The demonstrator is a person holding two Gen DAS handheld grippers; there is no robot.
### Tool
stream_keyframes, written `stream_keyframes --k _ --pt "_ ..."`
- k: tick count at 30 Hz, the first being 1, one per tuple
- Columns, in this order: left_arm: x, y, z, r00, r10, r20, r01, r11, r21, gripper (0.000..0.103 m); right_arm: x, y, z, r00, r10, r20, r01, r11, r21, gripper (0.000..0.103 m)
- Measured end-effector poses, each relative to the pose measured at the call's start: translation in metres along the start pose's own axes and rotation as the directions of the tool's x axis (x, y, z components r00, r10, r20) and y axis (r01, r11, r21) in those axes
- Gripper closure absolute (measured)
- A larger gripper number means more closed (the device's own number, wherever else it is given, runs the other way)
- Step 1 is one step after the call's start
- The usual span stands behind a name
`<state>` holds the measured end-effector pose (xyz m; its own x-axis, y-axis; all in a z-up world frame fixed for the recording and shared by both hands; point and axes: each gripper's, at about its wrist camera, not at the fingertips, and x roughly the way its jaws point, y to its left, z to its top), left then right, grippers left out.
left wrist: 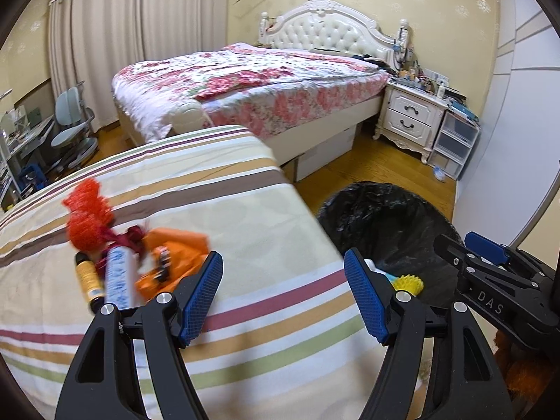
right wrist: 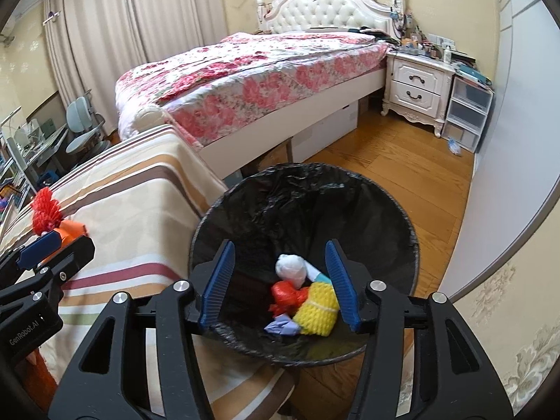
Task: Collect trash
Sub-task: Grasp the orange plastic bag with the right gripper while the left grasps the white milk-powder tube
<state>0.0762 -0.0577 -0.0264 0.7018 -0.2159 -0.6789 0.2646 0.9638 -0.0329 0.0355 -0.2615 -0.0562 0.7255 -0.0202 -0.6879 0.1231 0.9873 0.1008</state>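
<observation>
The left gripper (left wrist: pixel 283 292) hangs over the striped cloth (left wrist: pixel 224 189), its ribbed blue pads spread with nothing between them; the right gripper (right wrist: pixel 280 281) stands parted and empty above the round bin (right wrist: pixel 371 196), lined with crinkled black plastic; inside lie a yellow foam net (right wrist: pixel 316 309), a red mesh wad (right wrist: pixel 287 295), a white crumple (right wrist: pixel 292 267) and a lilac scrap (right wrist: pixel 280 325); more trash (left wrist: pixel 115 255), fuzzy orange mesh and a tube, sits near the cloth's left side; bare wooden floor (right wrist: pixel 395 161) opens beyond the bin's rim.
</observation>
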Motion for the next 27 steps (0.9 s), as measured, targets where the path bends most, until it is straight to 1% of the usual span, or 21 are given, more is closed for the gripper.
stream_keyframes --k 6,11,16,21,27 --pt "-0.021 0.038 -0.013 0.998 0.066 0.011 -0.066 0.996 -0.057 0.033 -0.005 0.038 -0.005 0.999 0.048 -0.003 -0.048 0.997 -0.057 0.048" --pt "-0.036 0.073 -0.026 0.992 0.128 0.006 -0.126 0.986 -0.11 0.033 -0.009 0.071 -0.005 0.996 0.09 -0.007 -0.09 0.99 -0.11 0.047" --pt "-0.044 0.11 -0.038 0.982 0.187 -0.012 -0.186 0.967 -0.172 0.033 -0.01 0.105 -0.007 0.991 0.133 -0.02 -0.135 0.978 -0.157 0.047" --pt "-0.054 0.143 -0.049 0.968 0.249 -0.019 -0.247 0.945 -0.215 0.033 -0.012 0.138 -0.006 0.985 0.17 -0.028 -0.172 0.963 -0.208 0.047" --pt "-0.066 0.179 -0.06 0.953 0.302 -0.02 -0.297 0.919 -0.259 0.033 -0.01 0.176 -0.006 0.976 0.213 -0.047 -0.218 0.941 -0.261 0.047"
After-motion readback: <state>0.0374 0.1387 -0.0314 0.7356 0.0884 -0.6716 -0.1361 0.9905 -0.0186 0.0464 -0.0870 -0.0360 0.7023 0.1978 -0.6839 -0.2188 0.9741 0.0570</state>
